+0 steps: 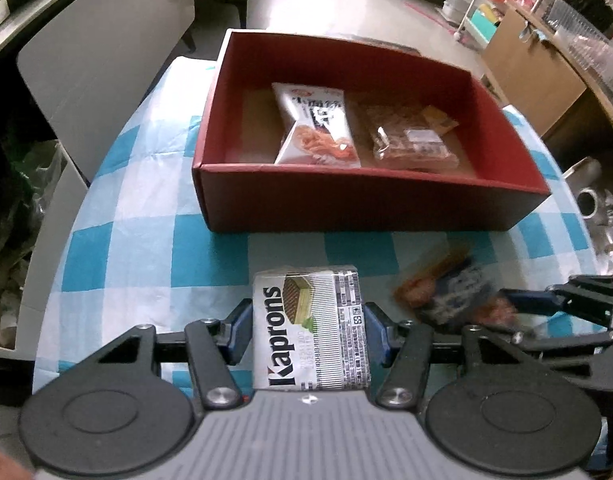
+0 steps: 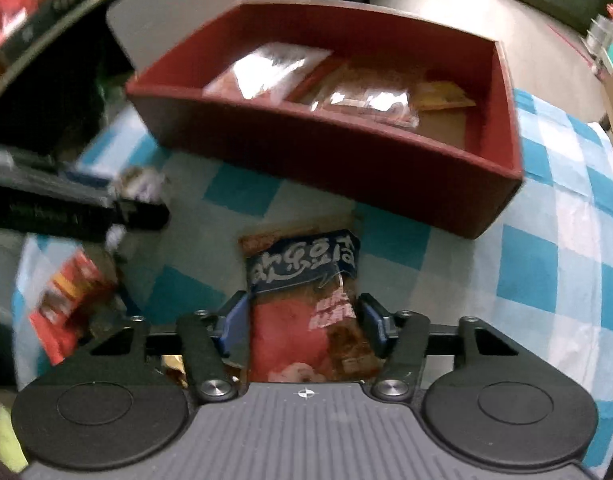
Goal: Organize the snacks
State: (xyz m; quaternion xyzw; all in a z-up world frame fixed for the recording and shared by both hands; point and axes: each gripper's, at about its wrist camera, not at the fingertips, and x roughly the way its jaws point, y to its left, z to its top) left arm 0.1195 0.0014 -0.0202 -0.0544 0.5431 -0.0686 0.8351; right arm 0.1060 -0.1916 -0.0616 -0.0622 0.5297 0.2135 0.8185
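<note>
My left tool (image 1: pixel 308 322) is matt black plastic with shiny metal screws. The white Kaprons wafer pack (image 1: pixel 311 330) looks like smooth, crinkly plastic. The dark red cardboard box (image 1: pixel 370 204) is matt. The blue-and-white checked cloth (image 1: pixel 146 216) on my bench is wrinkled.

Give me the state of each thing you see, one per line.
Left gripper: shut on the white Kaprons wafer pack.
Right gripper: shut on the red-and-blue snack bag.
Red cardboard box: open, partly filled.
White noodle packet: lying in box.
</note>
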